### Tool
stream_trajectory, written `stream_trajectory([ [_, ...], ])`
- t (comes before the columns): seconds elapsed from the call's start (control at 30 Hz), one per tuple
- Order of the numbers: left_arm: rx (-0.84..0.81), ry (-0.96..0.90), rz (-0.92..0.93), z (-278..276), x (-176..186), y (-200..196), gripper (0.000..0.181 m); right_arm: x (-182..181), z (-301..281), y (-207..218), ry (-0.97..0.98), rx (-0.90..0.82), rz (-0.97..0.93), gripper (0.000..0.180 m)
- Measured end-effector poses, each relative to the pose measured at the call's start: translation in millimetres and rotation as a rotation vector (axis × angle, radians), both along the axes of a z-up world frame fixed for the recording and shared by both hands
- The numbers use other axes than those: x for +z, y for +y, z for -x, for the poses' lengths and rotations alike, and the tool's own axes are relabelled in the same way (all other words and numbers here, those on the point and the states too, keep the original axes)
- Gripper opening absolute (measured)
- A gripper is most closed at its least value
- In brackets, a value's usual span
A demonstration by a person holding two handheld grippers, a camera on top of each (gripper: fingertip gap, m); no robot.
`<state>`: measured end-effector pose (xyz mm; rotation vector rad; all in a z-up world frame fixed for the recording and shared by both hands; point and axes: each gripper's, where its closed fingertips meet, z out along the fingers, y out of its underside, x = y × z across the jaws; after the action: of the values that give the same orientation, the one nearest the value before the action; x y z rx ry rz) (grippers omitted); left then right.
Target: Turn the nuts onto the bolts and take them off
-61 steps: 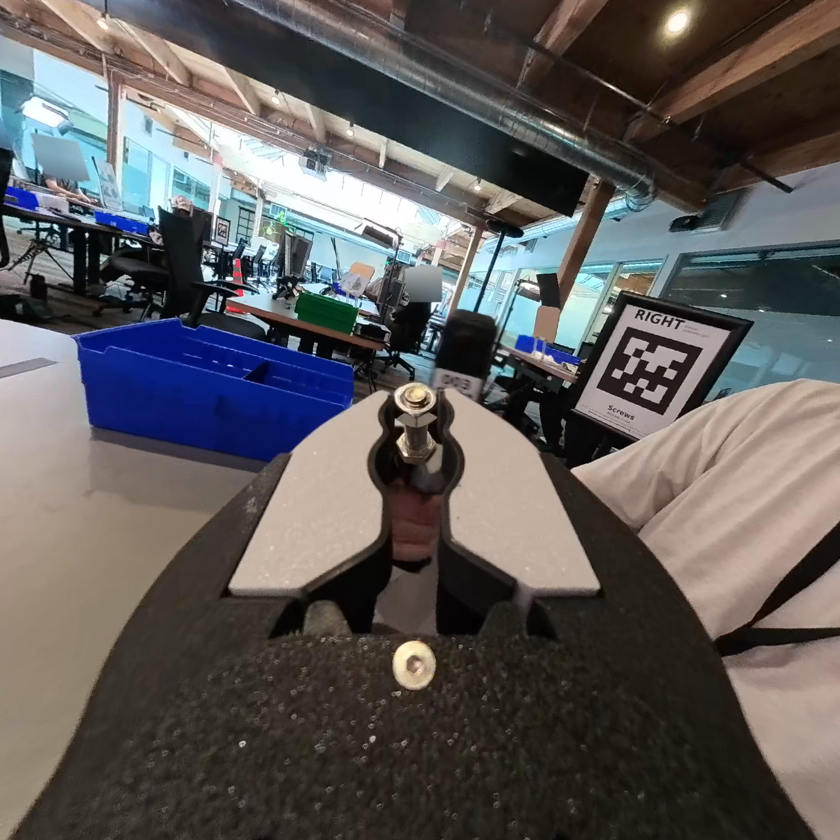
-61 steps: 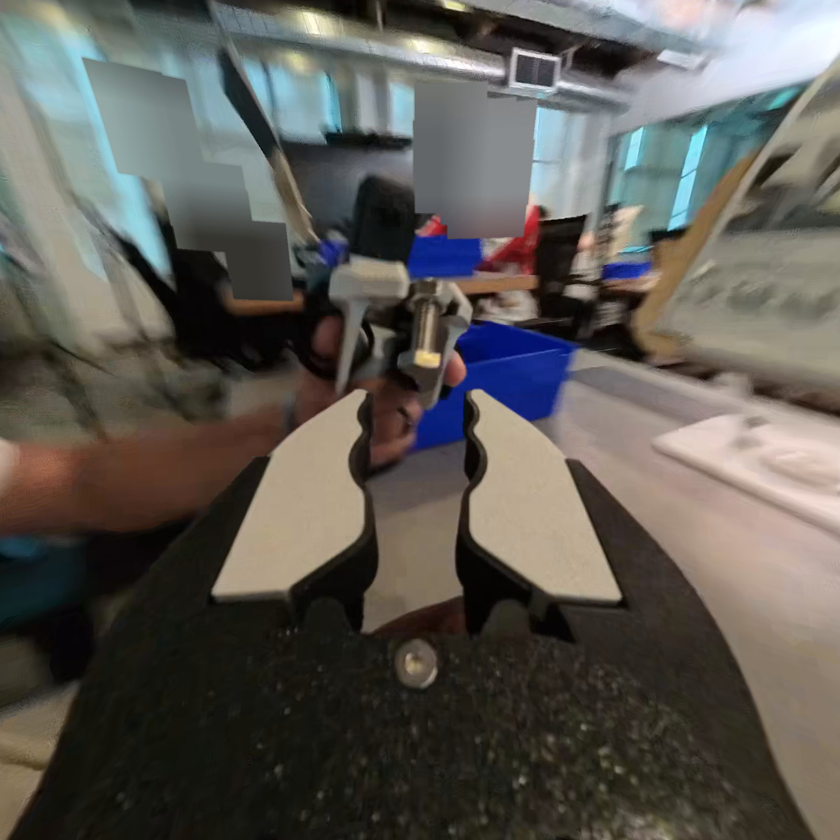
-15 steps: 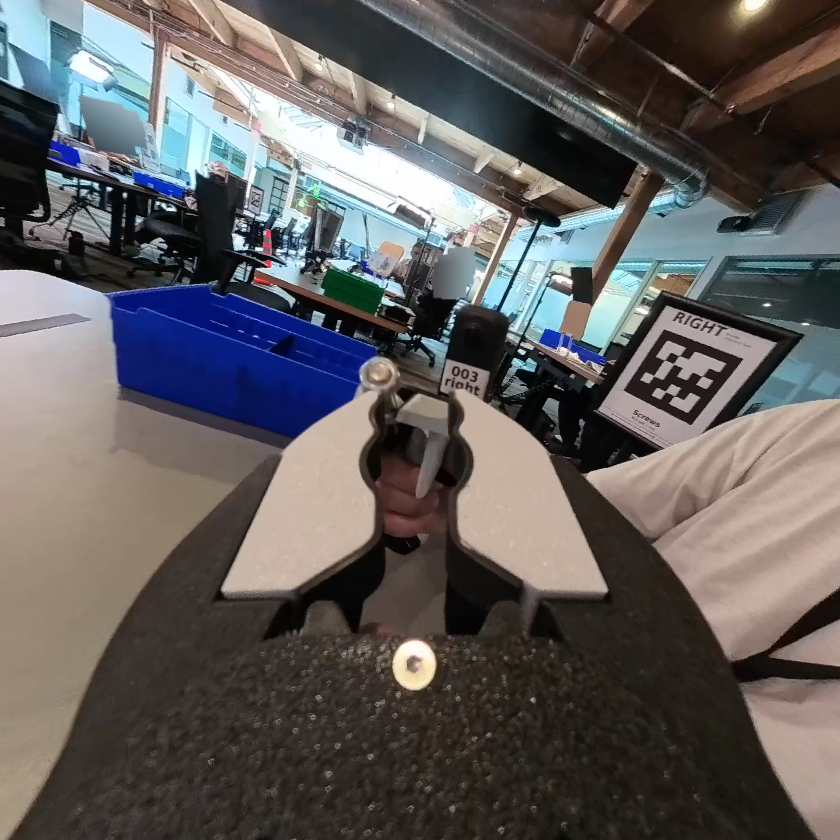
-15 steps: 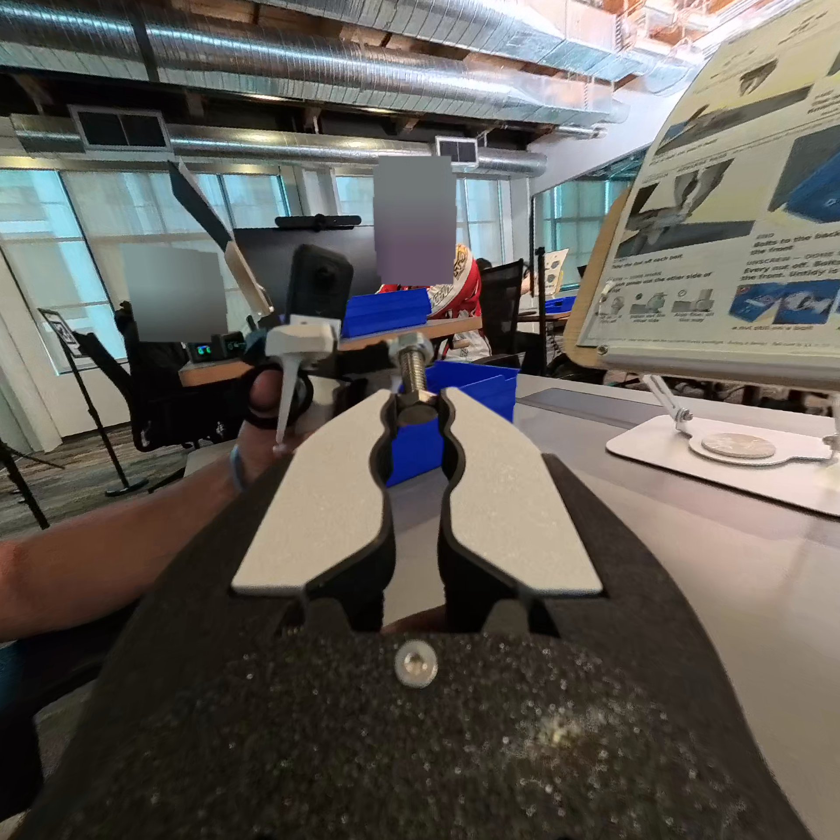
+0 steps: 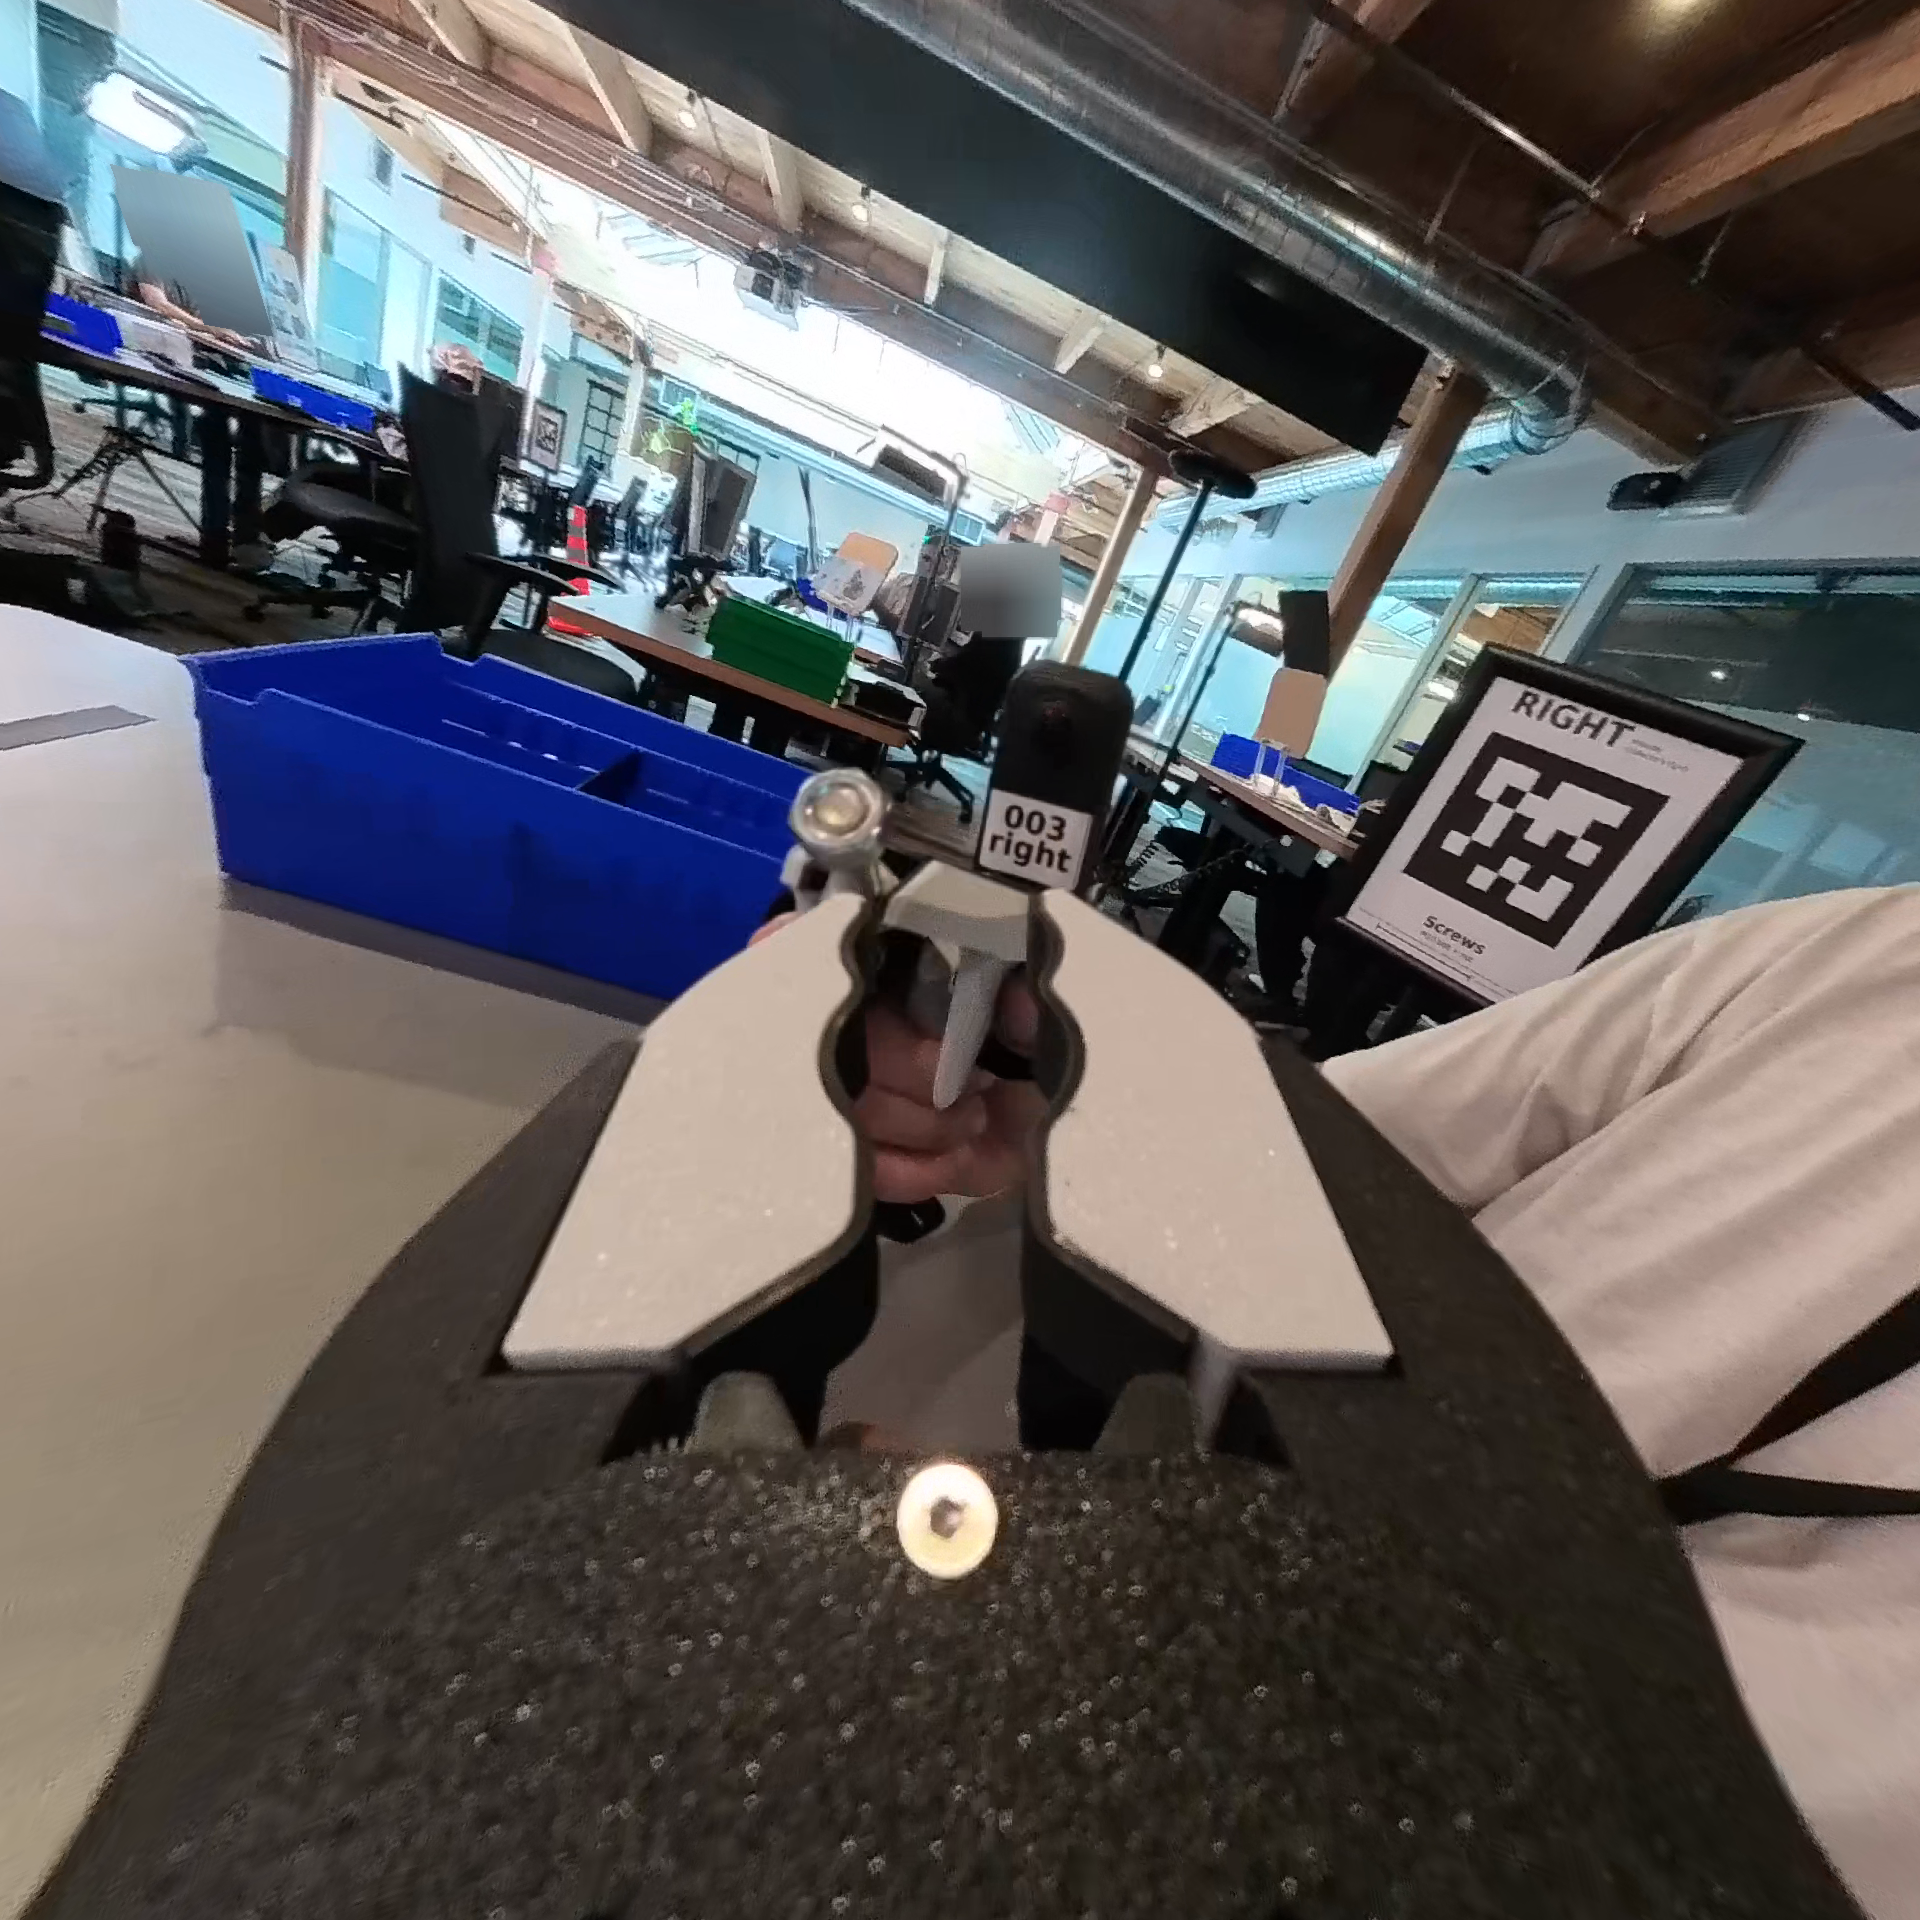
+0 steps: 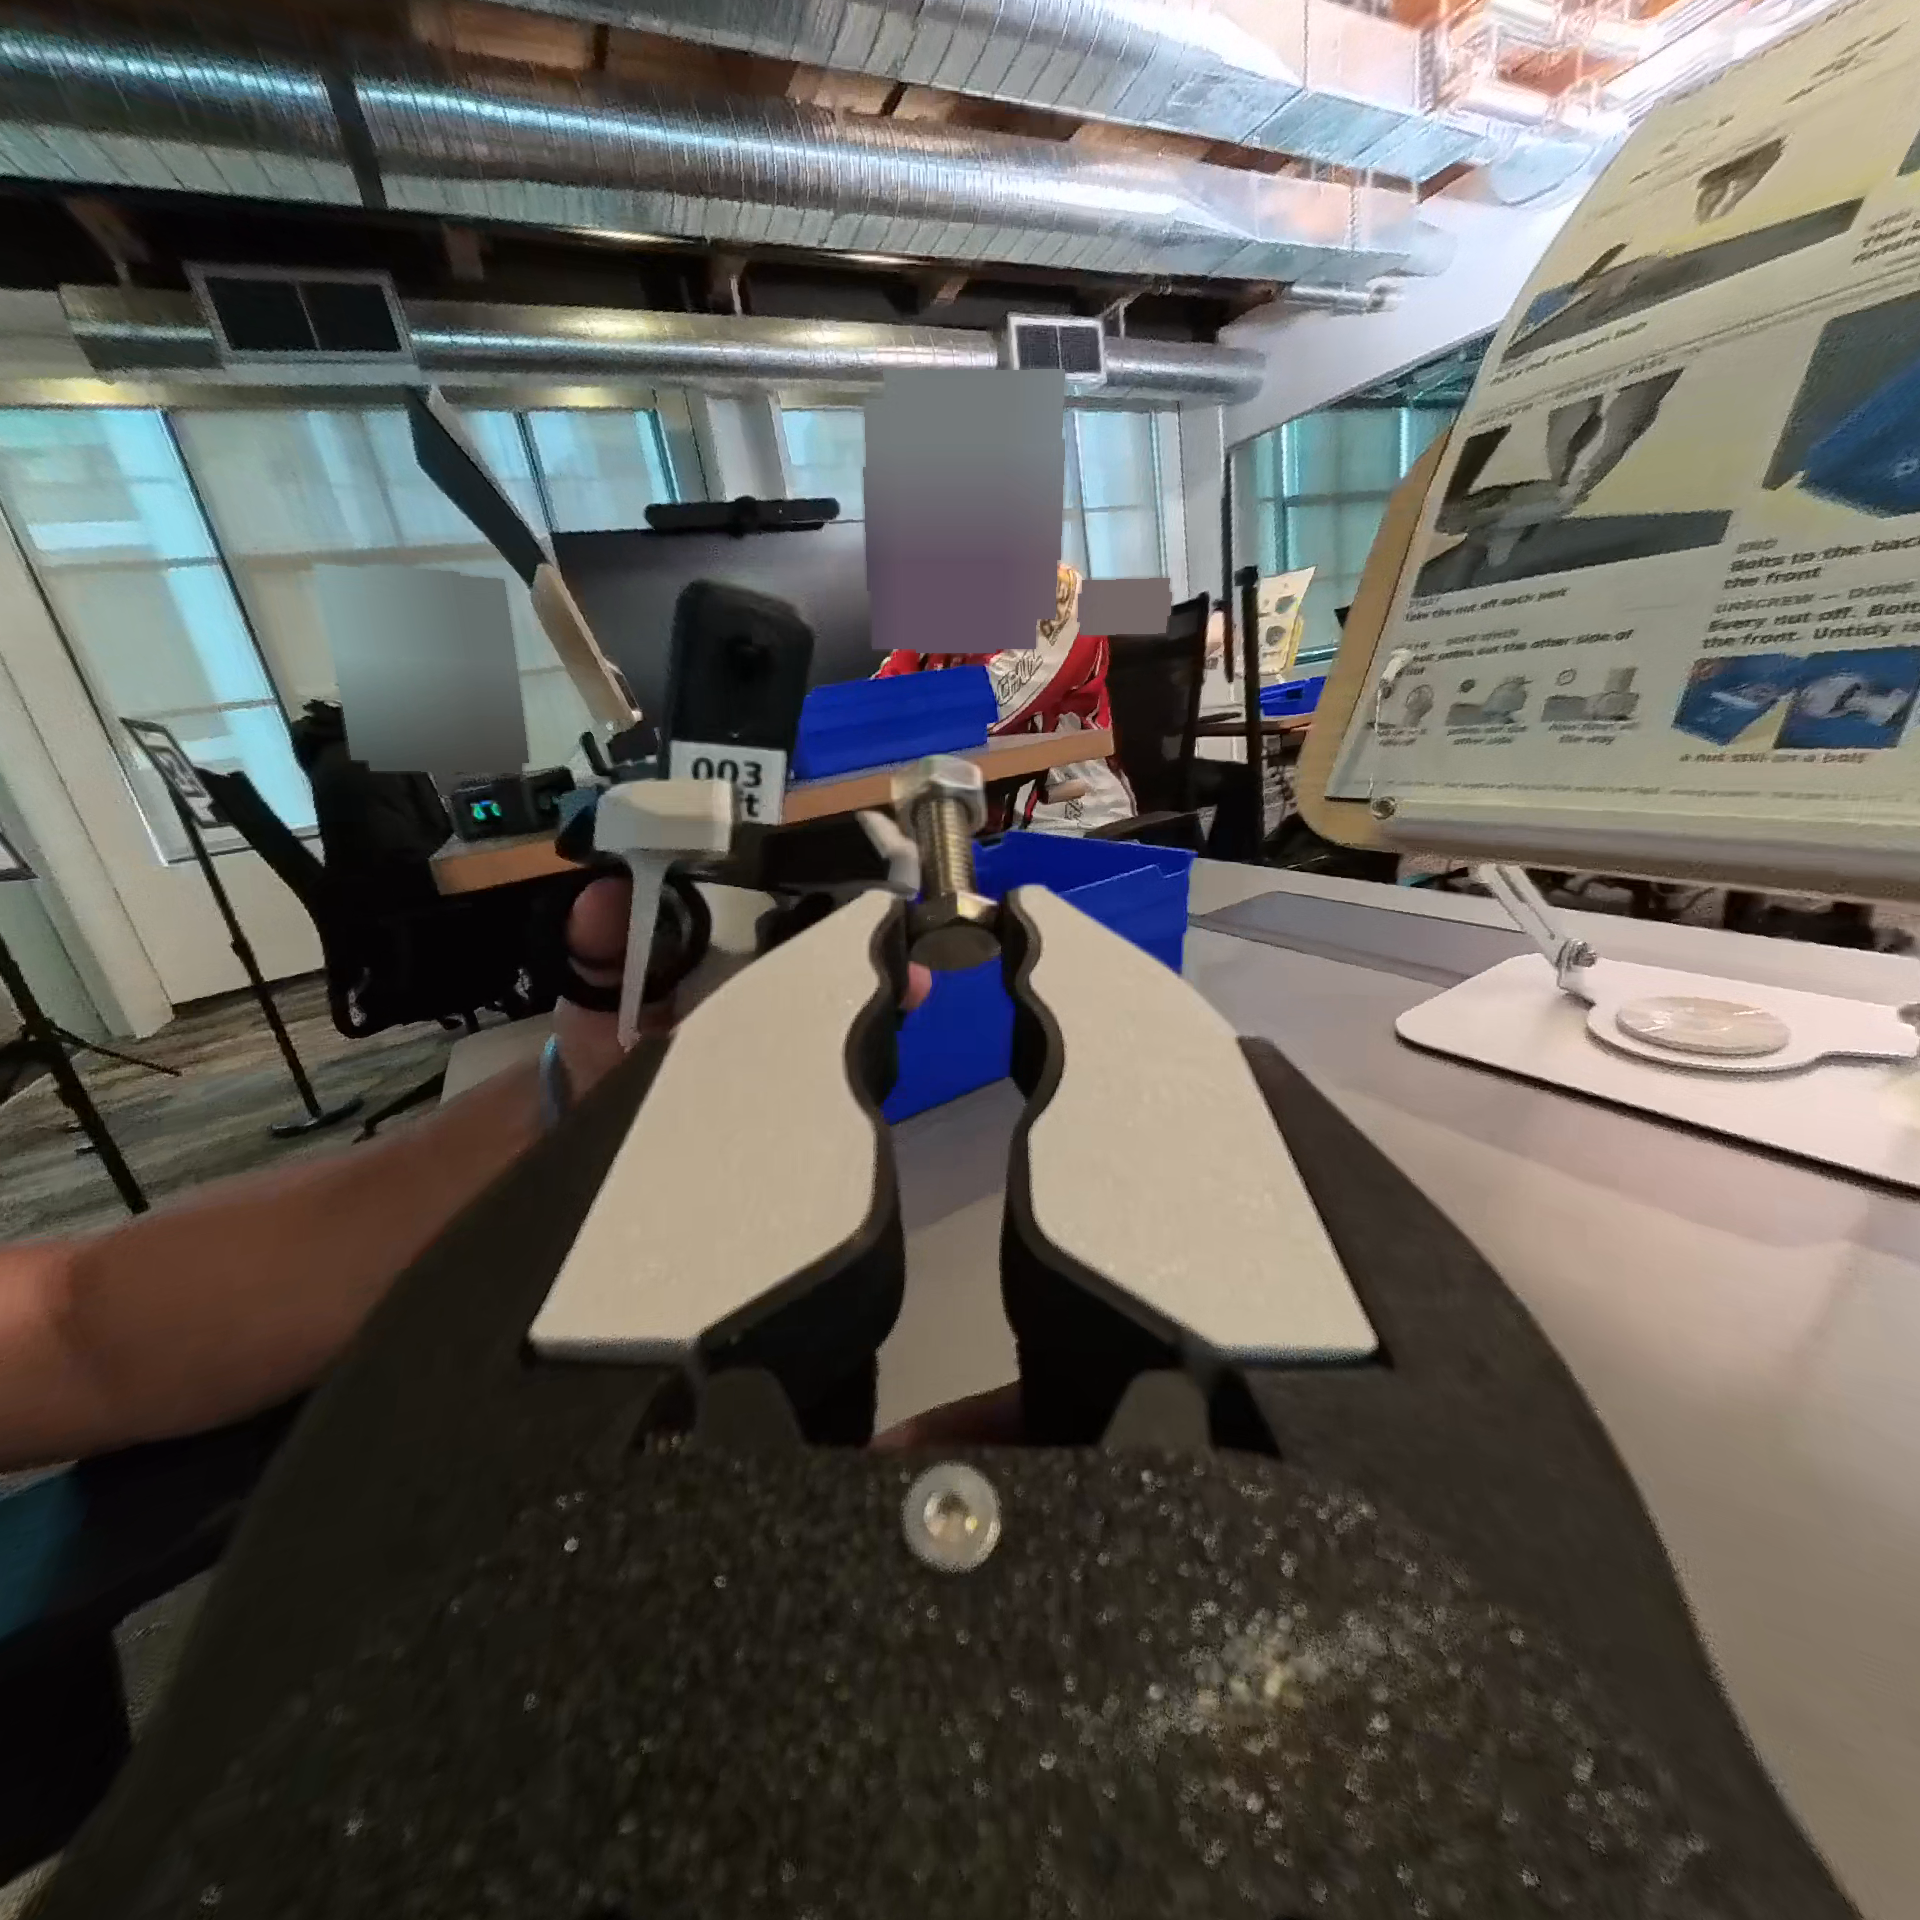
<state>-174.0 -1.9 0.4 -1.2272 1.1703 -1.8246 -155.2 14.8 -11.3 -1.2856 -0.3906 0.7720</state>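
In the right wrist view my right gripper point(image 6: 951, 906) is shut on a hex nut point(image 6: 951, 930) at the near end of a steel bolt point(image 6: 940, 842). The threaded shank points up and away, with the head at the far end. In the left wrist view my left gripper point(image 5: 940, 920) is slightly open and empty. The bolt's head point(image 5: 836, 821) shows end-on just above and to the left of its left fingertip, outside the jaws. The hand on the right gripper shows through the gap between the left gripper's fingers.
A blue divided bin point(image 5: 499, 790) stands on the grey table point(image 5: 208, 1091), also in the right wrist view point(image 6: 1081, 904). A framed marker sign point(image 5: 1538, 831) stands right of it. An instruction sheet point(image 6: 1683, 520) leans on a white stand base point(image 6: 1662, 1049). A white sleeve point(image 5: 1662, 1143) is at right. The tips of both grippers are at nearly the same place.
Two seconds ago my left gripper held the bolt and my right gripper was open near it. Now the right is shut on the nut, and the left has let go.
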Motion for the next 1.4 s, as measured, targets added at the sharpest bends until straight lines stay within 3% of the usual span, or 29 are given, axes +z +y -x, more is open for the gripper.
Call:
stream_trajectory([
  [0.33,0.032,-0.005,0.012,0,1,6,0.036,-14,23,-5,-0.078,0.063,0.017,0.016],
  [0.57,0.037,-0.003,-0.009,1,1,5,0.03,10,-9,-4,0.005,0.016,-0.014,0.016],
  [0.77,0.054,0.016,-0.009,-2,-3,8,0.036,-6,20,-10,-0.057,0.092,0.014,0.016],
  [0.97,0.03,0.0,-0.018,1,0,4,0.029,1,-2,2,-0.019,0.0,0.02,0.016],
  [1.23,0.074,0.033,-0.027,-3,-6,10,0.04,-11,19,-7,-0.072,0.088,0.037,0.016],
  [1.37,0.071,0.033,-0.033,-3,-5,8,0.044,-12,14,1,-0.067,0.042,0.044,0.016],
  [1.4,0.059,0.035,-0.034,-2,-5,7,0.039,-7,6,3,-0.043,0.016,0.037,0.016],
])
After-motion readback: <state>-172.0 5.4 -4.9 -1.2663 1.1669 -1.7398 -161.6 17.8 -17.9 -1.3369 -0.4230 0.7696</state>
